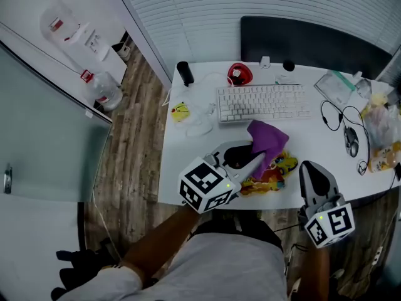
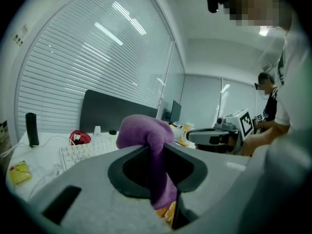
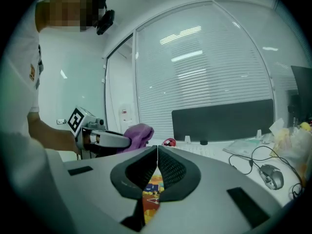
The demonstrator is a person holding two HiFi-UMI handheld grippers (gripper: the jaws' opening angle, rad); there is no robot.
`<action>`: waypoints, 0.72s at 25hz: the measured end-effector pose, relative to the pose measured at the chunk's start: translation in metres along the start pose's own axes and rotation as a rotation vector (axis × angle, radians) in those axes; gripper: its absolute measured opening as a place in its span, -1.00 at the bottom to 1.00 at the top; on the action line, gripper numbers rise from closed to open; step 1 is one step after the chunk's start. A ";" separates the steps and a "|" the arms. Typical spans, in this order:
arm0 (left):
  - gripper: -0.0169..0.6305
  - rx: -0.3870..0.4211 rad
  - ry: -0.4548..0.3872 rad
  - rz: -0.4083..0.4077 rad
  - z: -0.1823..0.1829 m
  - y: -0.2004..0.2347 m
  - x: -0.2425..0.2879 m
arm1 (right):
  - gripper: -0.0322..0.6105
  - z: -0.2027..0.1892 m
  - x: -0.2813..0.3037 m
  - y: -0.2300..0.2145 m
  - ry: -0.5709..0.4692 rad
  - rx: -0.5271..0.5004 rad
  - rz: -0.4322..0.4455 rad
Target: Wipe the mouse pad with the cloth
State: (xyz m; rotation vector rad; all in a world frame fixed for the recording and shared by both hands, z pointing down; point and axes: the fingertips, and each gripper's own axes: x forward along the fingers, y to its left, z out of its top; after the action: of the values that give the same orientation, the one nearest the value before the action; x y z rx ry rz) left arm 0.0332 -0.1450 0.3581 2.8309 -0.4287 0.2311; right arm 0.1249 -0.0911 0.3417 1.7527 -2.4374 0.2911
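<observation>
Left gripper [image 1: 254, 165] sits closest in, clenched on the purple cloth [image 1: 268, 140]. The cloth is pinched between the pads, bunched over the tips and hanging down through the gap behind them. Mouse pad [image 1: 279, 169], colourful print, lies right under and just ahead of those tips, between the two grippers, close to the near edge of the white desk [image 1: 188, 155]. The cloth drapes onto the pad's far side; can't tell how hard it presses.

Right gripper [image 3: 157, 152]: jaws closed flush, nothing in them. It hangs just right of the pad, tips over the front strip of the desk, body out past the edge. No contact with the pad that I can see.

Surface: the desk is bare left of the left gripper. Beyond the cloth a white keyboard [image 1: 263, 102] runs across. Further back are a red object [image 1: 239, 74], a black cylinder [image 1: 185, 73] and a dark panel [image 1: 313, 42] along the back edge. A yellow item [image 1: 180, 111] lies ahead-left of the left gripper. Ahead-right of the right gripper a wired mouse [image 1: 352, 142] and bags [image 1: 383, 130] crowd that end.

Room: blinds [image 1: 207, 11] behind the desk, wood floor [image 1: 131, 143] to its left, clear jug [image 1: 105, 89] on the floor there.

Free space: a wide strip left of the pad, only a narrow gap between pad and keyboard.
</observation>
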 end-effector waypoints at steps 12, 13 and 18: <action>-0.70 -0.053 0.337 0.021 -0.045 0.016 0.046 | -0.86 -0.045 0.025 -0.033 0.187 -0.016 0.035; -0.70 -0.055 0.362 0.021 -0.049 0.017 0.049 | -0.86 -0.050 0.027 -0.035 0.202 -0.018 0.035; -0.70 -0.035 0.494 0.011 -0.068 0.023 0.063 | -0.86 -0.070 0.034 -0.050 0.263 -0.011 0.030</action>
State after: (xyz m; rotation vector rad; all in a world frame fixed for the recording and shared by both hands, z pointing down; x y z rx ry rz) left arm 0.0776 -0.1639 0.4409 2.6071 -0.3312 0.8871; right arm 0.1608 -0.1219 0.4213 1.5628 -2.2749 0.4781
